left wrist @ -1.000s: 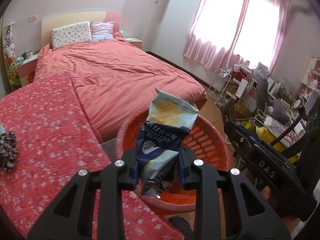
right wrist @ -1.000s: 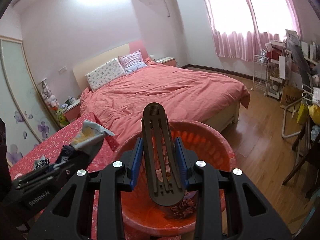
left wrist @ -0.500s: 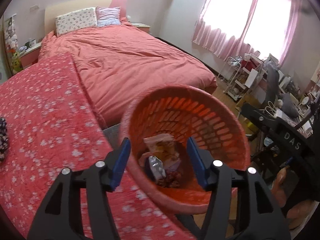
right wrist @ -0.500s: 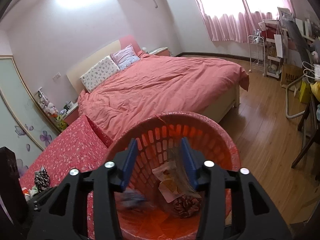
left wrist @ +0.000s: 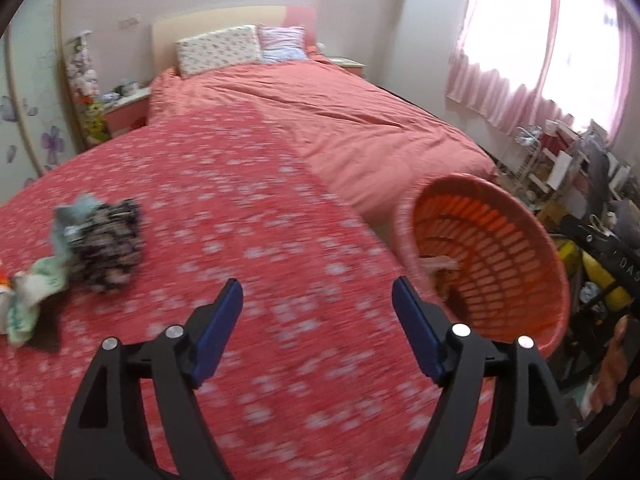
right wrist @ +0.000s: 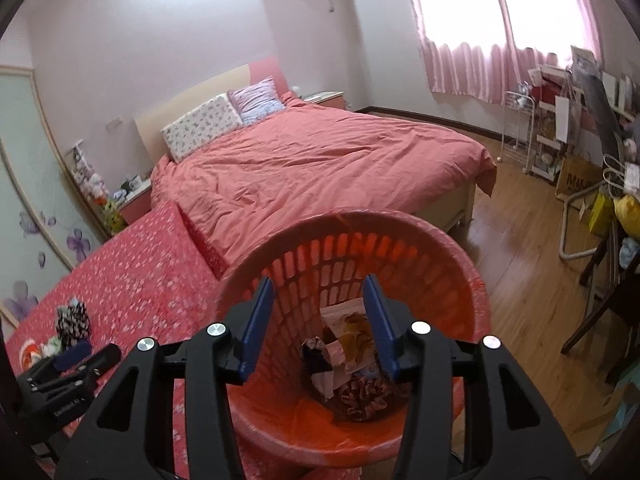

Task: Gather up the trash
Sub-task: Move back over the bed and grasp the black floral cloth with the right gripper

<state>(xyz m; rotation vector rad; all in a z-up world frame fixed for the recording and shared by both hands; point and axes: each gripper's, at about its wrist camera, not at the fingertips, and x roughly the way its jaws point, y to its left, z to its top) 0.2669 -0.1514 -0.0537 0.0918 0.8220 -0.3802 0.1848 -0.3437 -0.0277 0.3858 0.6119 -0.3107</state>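
An orange slatted basket stands at the edge of the red flowered tabletop. It holds a snack bag, crumpled wrappers and a dark scrunchie. My right gripper is open and empty right above the basket's mouth. My left gripper is open and empty over the tabletop, with the basket to its right. A black-and-white patterned scrap and pale green crumpled pieces lie on the tabletop at the far left. They also show in the right wrist view.
A large bed with a coral cover lies behind the table. Wooden floor is at the right, with a wire rack, boxes and chair legs along the wall. The left gripper's body shows at the lower left of the right wrist view.
Both grippers let go of their items into the basket and opened wider. My left gripper swung left, away from the basket, over the tabletop toward the scraps. The right one stayed above the basket.
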